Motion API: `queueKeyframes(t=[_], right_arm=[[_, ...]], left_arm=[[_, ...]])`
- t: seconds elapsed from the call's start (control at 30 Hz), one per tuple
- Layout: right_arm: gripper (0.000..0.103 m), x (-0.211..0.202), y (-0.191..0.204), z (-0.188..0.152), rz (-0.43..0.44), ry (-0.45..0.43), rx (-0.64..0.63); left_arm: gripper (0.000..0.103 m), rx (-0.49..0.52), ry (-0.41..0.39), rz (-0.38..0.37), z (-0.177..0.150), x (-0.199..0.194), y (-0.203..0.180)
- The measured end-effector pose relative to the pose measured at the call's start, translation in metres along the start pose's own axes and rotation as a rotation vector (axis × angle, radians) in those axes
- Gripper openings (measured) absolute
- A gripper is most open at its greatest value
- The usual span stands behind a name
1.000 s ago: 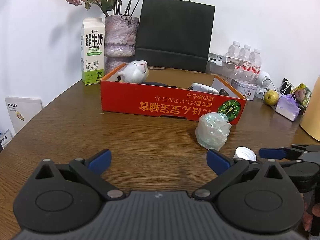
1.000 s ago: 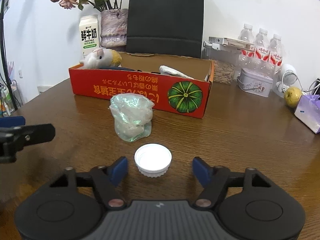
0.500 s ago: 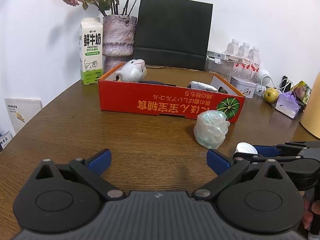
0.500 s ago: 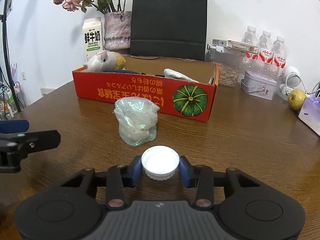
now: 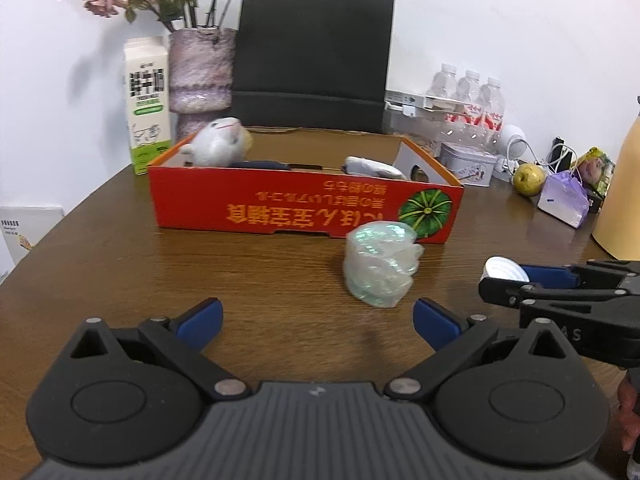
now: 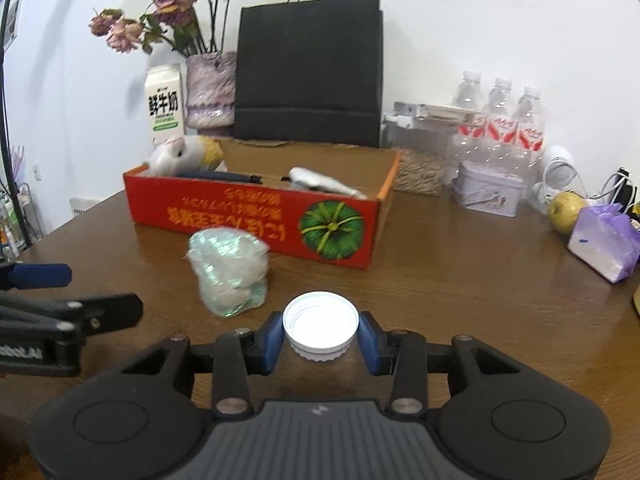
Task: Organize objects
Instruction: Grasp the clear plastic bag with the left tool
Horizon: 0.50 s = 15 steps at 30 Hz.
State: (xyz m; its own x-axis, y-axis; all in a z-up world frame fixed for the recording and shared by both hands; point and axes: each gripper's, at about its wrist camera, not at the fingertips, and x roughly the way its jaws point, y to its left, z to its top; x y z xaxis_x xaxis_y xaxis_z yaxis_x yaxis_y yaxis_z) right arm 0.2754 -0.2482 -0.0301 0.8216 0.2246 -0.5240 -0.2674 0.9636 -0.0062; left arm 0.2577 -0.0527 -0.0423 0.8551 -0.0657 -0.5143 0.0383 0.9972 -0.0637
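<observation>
The red cardboard box (image 6: 256, 216) sat open on the wooden table (image 6: 460, 280), its front printed with a green pumpkin and upside-down yellow Japanese lettering (too inverted to read with confidence). Inside it lay a white plush toy (image 6: 182, 156) at the left end, a dark flat item (image 6: 218, 176) along the front wall and a pale crumpled bundle (image 6: 320, 180) toward the right. A crumpled clear plastic bag (image 6: 228, 272) stood on the table just in front of the box.

The right gripper (image 6: 320, 332) was clamped on a white bottle cap (image 6: 320, 326), both blue pads pressing its sides, open side up, near the plastic bag. The left gripper (image 5: 316, 320) stood wide with nothing between its fingers.

The left camera showed the cap (image 5: 502, 270) edge-on in the right gripper (image 5: 520, 276) and a yellow rounded object (image 5: 622, 196) at the far right. The right camera alone showed a woven brown block (image 6: 418, 172) behind the box.

Behind stood a milk carton (image 6: 164, 106) with bold Chinese characters, a vase (image 6: 210, 88) of dried roses, a black paper bag (image 6: 308, 68), red-labelled water bottles (image 6: 500, 120), a tin (image 6: 490, 194), a pear (image 6: 566, 208) and a purple pouch (image 6: 604, 240).
</observation>
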Motion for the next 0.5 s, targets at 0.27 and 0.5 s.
queueKeyframes(t=[0.27, 0.5], right_arm=[[0.039, -0.004, -0.038, 0.001, -0.038, -0.018, 0.024], [0.039, -0.003, -0.062, 0.003, -0.055, -0.025, 0.040]], left_arm=[[0.103, 0.006, 0.010, 0.000, 0.010, 0.027, -0.028], [0.103, -0.004, 0.012, 0.019, 0.018, 0.053, -0.053]])
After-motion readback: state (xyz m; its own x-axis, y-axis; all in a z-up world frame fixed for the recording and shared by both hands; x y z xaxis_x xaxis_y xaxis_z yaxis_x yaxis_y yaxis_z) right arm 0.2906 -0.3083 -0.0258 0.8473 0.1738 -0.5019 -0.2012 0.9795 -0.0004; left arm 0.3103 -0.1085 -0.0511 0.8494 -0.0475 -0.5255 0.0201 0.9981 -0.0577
